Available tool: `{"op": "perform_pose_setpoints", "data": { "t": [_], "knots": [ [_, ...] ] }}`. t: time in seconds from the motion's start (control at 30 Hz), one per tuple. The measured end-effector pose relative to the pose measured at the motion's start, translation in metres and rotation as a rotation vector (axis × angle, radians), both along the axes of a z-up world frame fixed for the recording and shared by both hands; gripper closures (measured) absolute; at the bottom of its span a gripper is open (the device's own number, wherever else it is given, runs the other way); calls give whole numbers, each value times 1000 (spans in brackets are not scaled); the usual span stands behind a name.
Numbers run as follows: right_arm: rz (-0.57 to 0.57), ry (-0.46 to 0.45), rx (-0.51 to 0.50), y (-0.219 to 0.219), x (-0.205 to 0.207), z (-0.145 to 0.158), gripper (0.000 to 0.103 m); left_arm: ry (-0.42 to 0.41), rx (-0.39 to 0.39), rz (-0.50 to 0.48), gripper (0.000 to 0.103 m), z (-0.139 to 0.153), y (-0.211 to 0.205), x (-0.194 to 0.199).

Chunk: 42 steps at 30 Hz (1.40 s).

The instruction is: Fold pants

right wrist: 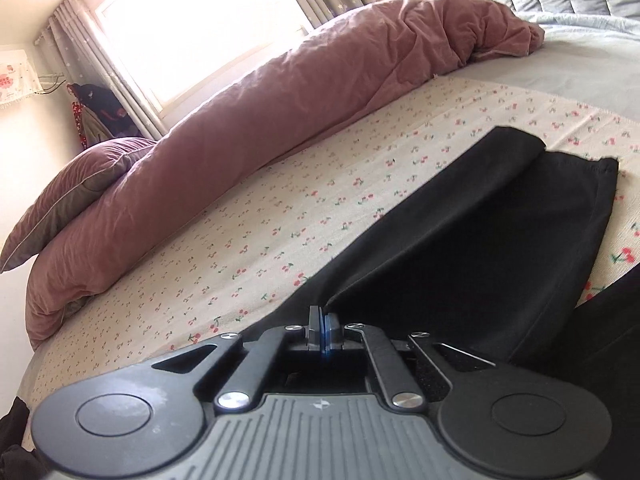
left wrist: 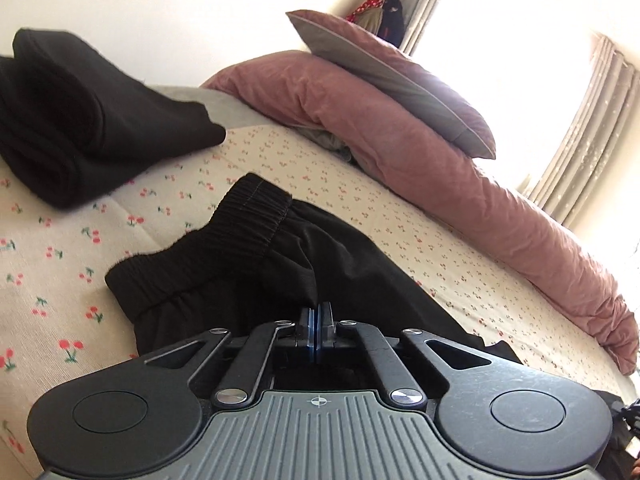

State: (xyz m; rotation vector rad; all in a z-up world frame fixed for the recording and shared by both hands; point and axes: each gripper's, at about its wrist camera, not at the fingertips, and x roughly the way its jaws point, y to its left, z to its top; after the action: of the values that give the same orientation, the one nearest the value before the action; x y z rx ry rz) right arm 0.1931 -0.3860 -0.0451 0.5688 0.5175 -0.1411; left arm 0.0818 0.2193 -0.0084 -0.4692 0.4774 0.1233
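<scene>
Black pants lie on a cherry-print bed sheet. In the left wrist view the elastic waistband sits just ahead. My left gripper is shut on a pinch of the black fabric below the waistband. In the right wrist view the pant legs stretch away to the hems at the far right. My right gripper is shut on the near edge of the leg fabric, which rises in a ridge to the jaws.
A folded black garment lies at the far left of the sheet. A rolled pink duvet and a pink pillow run along the far side of the bed. Curtains and a bright window stand behind.
</scene>
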Motion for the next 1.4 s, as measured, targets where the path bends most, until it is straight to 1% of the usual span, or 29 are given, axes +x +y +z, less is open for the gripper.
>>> {"op": "perform_pose_setpoints", "data": {
  "t": [0.07,0.2,0.3,0.4,0.5,0.6,0.8,0.9,0.93,0.97,1.0,1.03,1.07,1.1,1.13,1.17,1.2,1.23,1.27,1.33,1.37,1.4],
  "knots": [
    [1,-14,-36,3,-18,18,101,9,32,-11,103,10,2,-4],
    [8,-36,-91,5,-59,55,101,69,104,-29,103,23,5,-7],
    [26,-24,-127,11,-90,70,101,116,153,-51,103,26,5,-12],
    [50,-17,-174,18,-122,75,101,159,223,-75,103,24,4,-19],
    [67,6,-192,23,-150,70,101,208,253,-97,103,21,6,-22],
    [80,46,-191,25,-173,56,101,247,284,-118,103,18,8,-27],
    [103,150,-146,24,-207,25,101,314,344,-161,102,11,8,-37],
    [109,197,-107,23,-221,12,101,343,349,-165,99,9,9,-40],
    [112,210,-101,23,-224,8,101,353,350,-161,97,8,8,-41],
    [116,227,-97,23,-226,4,98,360,354,-150,92,8,8,-42],
    [116,243,-86,22,-226,1,93,358,353,-143,92,8,7,-44],
    [113,243,-68,20,-228,0,85,358,360,-141,92,10,5,-47],
    [103,230,-52,17,-230,2,81,358,371,-144,90,12,1,-50],
    [92,210,-39,14,-233,5,77,354,381,-147,85,14,-3,-53],
    [82,189,-31,11,-236,8,68,343,389,-156,81,18,-7,-57],
    [61,163,-31,6,-240,12,65,331,395,-170,71,21,-12,-60],
    [41,148,-43,3,-242,16,65,318,401,-183,59,25,-17,-64],
    [24,141,-54,-1,-243,18,65,304,410,-196,53,29,-24,-67],
    [-3,139,-66,-7,-244,20,65,287,422,-208,44,32,-30,-69],
    [-52,138,-68,-19,-244,20,64,256,445,-240,40,38,-45,-73],
    [-84,141,-66,-28,-242,18,64,236,446,-267,35,42,-54,-74],
    [-112,150,-68,-36,-241,15,64,208,439,-299,28,44,-63,-75]
  ]
}}
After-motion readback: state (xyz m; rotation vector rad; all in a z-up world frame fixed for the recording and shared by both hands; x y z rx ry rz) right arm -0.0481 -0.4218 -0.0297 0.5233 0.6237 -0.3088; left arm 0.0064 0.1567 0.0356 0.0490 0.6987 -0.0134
